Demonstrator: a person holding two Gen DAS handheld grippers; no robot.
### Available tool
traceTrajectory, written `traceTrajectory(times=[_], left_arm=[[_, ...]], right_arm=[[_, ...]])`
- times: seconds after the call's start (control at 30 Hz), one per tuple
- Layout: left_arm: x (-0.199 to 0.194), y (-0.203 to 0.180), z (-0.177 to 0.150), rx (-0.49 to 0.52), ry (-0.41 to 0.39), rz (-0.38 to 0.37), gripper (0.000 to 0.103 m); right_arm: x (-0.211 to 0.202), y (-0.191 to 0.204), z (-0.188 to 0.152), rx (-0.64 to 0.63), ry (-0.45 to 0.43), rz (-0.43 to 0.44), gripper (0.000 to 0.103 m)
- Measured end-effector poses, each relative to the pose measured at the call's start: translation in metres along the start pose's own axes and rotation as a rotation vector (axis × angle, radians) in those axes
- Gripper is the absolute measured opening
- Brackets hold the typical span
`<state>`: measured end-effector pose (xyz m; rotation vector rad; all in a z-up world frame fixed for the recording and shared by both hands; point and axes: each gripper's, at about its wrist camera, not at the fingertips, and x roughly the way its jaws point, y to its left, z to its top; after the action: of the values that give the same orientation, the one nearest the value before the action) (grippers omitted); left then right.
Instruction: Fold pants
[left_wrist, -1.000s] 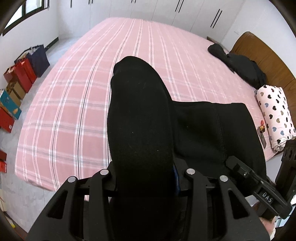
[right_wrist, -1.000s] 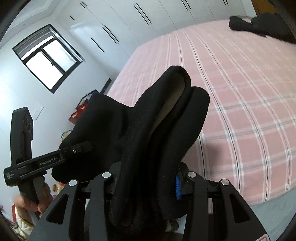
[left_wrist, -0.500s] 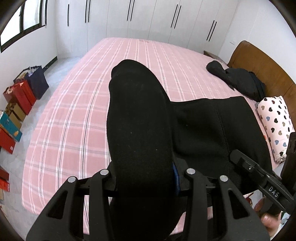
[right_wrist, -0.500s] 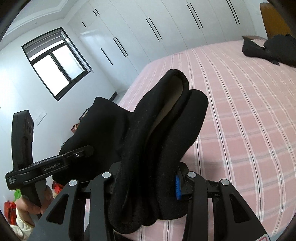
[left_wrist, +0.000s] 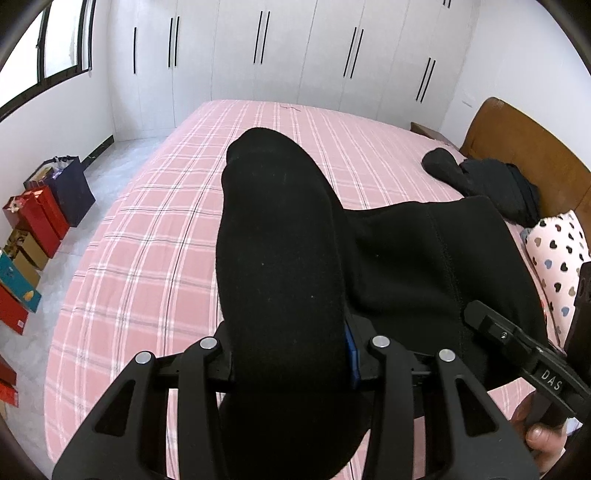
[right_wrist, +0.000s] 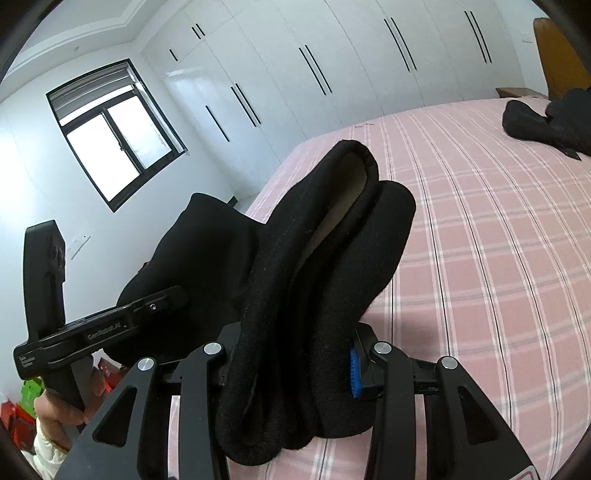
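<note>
Black pants (left_wrist: 424, 266) hang stretched between my two grippers above the near edge of the pink plaid bed (left_wrist: 177, 206). My left gripper (left_wrist: 291, 354) is shut on a thick bunch of the pants' black fabric that bulges up over the fingers. My right gripper (right_wrist: 291, 365) is shut on another bunch of the pants (right_wrist: 325, 258), with a pale lining showing in the fold. The right gripper also shows at the left wrist view's lower right (left_wrist: 524, 350), and the left gripper at the right wrist view's left (right_wrist: 96, 332).
A pile of black clothes (left_wrist: 495, 184) lies near the wooden headboard (left_wrist: 524, 147). A heart-print pillow (left_wrist: 557, 258) is at the right. Gift bags and boxes (left_wrist: 40, 218) line the floor at the left. White wardrobes (left_wrist: 295, 55) stand behind the bed.
Both grippers have risen and tilted up with the pants still held; more of the wardrobes and wall is in view and less of the bed's near edge.
</note>
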<state>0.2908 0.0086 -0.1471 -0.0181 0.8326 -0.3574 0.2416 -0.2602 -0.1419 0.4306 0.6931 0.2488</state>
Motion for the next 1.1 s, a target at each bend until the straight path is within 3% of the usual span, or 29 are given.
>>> traceTrajectory(times=[0.43,0.87,1.1], left_arm=[[0.084,0.011,0.02,0.024,0.019,0.018,0.039],[0.149,0.019,0.005,0.027,0.107,0.027,0.039],[0.16,0.029,0.001,0.011,0.12,0.034,0.039]], right_arm=[[0.08,-0.046,0.017,-0.004,0.019,-0.014,0.038],[0.138,-0.081,-0.005,0.043,0.086,-0.048,0.038],[0.151,-0.099,-0.016,0.066,0.099,-0.053,0.038]])
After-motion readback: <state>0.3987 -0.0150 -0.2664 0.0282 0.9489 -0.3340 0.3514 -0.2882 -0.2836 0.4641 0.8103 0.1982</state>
